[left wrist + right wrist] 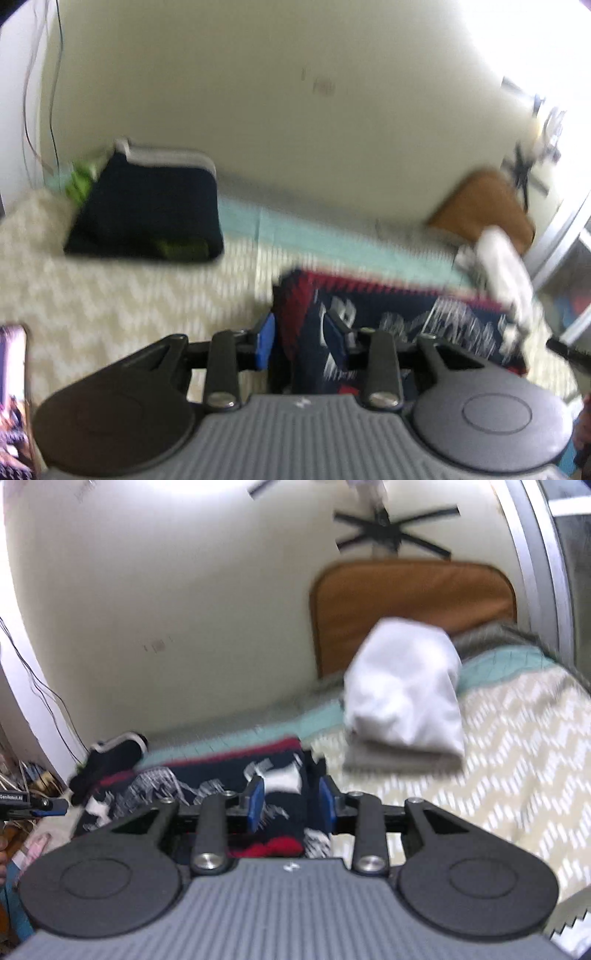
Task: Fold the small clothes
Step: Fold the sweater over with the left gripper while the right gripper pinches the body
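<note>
Bed scene, both wrist views, blurred. The navy patterned garment [207,786] with a red edge lies on the zigzag bedspread [517,746]. Left gripper [303,343]: jaws parted, garment edge between the blue pads [266,341], no pinch visible. Right gripper [290,803]: jaws parted astride the garment, pads not pressing. A folded white stack [402,694] sits beyond, a dark stack [147,206] farther left

White folded pile [404,698] blocks the right (bedspread [517,738] beyond lies open).
</note>
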The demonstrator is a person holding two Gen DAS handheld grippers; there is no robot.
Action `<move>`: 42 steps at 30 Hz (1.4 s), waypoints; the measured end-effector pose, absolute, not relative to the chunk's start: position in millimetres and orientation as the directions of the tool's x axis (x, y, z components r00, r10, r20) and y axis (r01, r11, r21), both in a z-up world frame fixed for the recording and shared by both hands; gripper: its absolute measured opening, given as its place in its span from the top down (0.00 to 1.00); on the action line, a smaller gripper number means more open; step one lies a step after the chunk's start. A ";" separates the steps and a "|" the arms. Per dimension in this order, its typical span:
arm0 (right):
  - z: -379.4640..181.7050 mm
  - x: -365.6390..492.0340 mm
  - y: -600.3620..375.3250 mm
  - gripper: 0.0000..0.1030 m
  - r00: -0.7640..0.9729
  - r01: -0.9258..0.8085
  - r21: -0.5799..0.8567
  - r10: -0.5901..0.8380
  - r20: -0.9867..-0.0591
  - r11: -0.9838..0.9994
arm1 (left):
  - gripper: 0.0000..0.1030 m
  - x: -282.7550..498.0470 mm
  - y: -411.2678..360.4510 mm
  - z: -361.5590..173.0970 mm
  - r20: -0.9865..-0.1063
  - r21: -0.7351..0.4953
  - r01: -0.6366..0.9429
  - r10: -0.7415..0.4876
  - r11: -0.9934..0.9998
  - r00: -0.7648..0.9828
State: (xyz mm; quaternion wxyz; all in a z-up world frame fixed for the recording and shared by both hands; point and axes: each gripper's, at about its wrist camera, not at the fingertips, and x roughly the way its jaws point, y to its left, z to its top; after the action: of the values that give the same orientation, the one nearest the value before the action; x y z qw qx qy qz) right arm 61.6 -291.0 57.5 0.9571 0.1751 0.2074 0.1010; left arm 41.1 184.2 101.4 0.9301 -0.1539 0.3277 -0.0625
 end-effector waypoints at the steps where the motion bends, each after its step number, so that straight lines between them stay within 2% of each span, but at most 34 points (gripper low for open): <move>1: 60.7 63.9 -286.6 0.65 0.893 -0.142 0.383 0.285 -0.347 0.913 | 0.71 43.8 180.1 108.3 -0.571 -0.329 0.032 -0.226 0.944 0.789; 4: 64.9 82.8 -257.6 0.65 0.868 -0.233 0.396 0.374 -0.328 0.888 | 0.72 56.4 152.4 113.1 -0.566 -0.317 0.103 -0.275 0.943 0.777; 8: 58.8 117.1 -209.8 0.65 0.812 -0.333 0.407 0.478 -0.335 0.851 | 0.72 80.7 101.7 96.7 -0.602 -0.280 0.204 -0.337 0.938 0.724; 11: 45.6 146.2 -192.2 0.66 0.768 -0.339 0.443 0.516 -0.380 0.830 | 0.79 96.2 69.7 77.3 -0.642 -0.267 0.239 -0.358 0.933 0.678; 13: 25.3 169.0 -191.4 0.69 0.738 -0.261 0.438 0.470 -0.484 0.860 | 0.82 105.3 55.0 63.6 -0.669 -0.215 0.237 -0.319 0.948 0.672; 14: 12.9 177.9 -195.6 0.74 0.715 -0.221 0.457 0.462 -0.525 0.862 | 0.84 109.2 50.4 56.8 -0.687 -0.175 0.233 -0.289 0.956 0.667; 15: 3.9 180.0 -203.8 0.93 0.725 -0.209 0.486 0.468 -0.506 0.849 | 0.83 113.4 45.2 47.8 -0.713 -0.136 0.227 -0.255 0.964 0.654; 18: -1.3 178.6 -228.5 0.97 0.704 -0.163 0.575 0.503 -0.501 0.802 | 0.82 112.5 47.8 43.1 -0.716 -0.140 0.234 -0.262 0.962 0.648; 20: 4.0 166.4 -239.4 0.90 0.721 -0.172 0.564 0.494 -0.486 0.807 | 0.82 111.0 49.1 47.8 -0.733 -0.144 0.229 -0.260 0.963 0.629; 23: 13.6 139.4 -271.3 0.74 0.785 -0.166 0.596 0.471 -0.403 0.786 | 0.82 106.5 57.9 62.0 -0.722 -0.202 0.221 -0.298 0.954 0.624; 25: 15.2 121.7 -302.7 0.51 0.844 -0.117 0.628 0.410 -0.345 0.769 | 0.82 103.5 61.1 75.5 -0.681 -0.261 0.242 -0.356 0.934 0.640; 26: 14.7 114.7 -315.9 0.48 0.864 -0.084 0.637 0.375 -0.336 0.766 | 0.82 103.0 61.2 81.0 -0.666 -0.283 0.253 -0.379 0.925 0.643; 28: 8.9 108.9 -336.1 0.47 0.875 -0.021 0.654 0.331 -0.353 0.756 | 0.82 104.7 56.2 87.9 -0.646 -0.317 0.284 -0.425 0.905 0.634; 31: -7.6 113.4 -351.4 0.45 0.843 0.033 0.700 0.357 -0.403 0.713 | 0.82 114.1 40.0 87.2 -0.655 -0.320 0.311 -0.446 0.895 0.610; 38: -29.6 140.4 -341.2 0.43 0.779 0.040 0.744 0.446 -0.442 0.667 | 0.94 145.7 29.2 56.1 -0.730 -0.315 0.288 -0.424 0.905 0.535; 42: -29.3 152.3 -318.2 0.44 0.767 -0.005 0.729 0.471 -0.437 0.684 | 0.94 146.4 35.3 43.9 -0.728 -0.339 0.281 -0.439 0.898 0.526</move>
State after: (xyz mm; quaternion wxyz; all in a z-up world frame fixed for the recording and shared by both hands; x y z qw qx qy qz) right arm 152.3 -318.2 -29.3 0.8627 0.3728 0.3126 0.1379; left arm 146.4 35.3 43.9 0.8689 -0.0897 0.4403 -0.2074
